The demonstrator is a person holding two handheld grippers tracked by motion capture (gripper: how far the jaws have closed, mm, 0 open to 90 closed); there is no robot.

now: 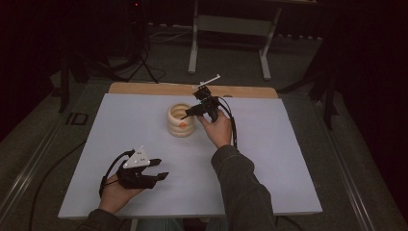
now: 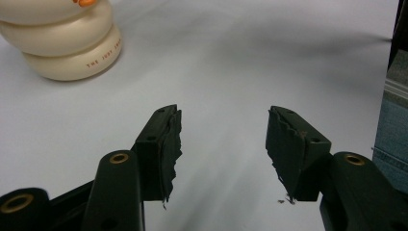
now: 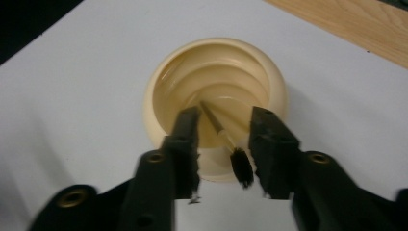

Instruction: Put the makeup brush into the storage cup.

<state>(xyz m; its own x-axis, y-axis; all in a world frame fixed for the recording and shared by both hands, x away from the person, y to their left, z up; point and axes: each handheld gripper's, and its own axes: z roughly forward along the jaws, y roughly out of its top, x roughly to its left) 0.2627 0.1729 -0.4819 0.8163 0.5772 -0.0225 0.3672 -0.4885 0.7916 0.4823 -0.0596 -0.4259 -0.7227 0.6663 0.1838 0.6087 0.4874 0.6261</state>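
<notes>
right hand-held gripper (image 3: 223, 144): spread over cream ribbed holder (image 3: 216, 96), frame centre, brush (image 3: 226, 144) loose between jaws, apparently dropping in | left hand-held gripper (image 2: 223, 144): spread, empty, parked lower-left on tabletop (image 1: 269, 168)

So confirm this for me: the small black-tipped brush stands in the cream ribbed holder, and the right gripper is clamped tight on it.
Not clamped. In the right gripper view the right gripper has its jaws apart, and the brush leans between them untouched, its far end down in the cream ribbed holder. The rest is right.
</notes>
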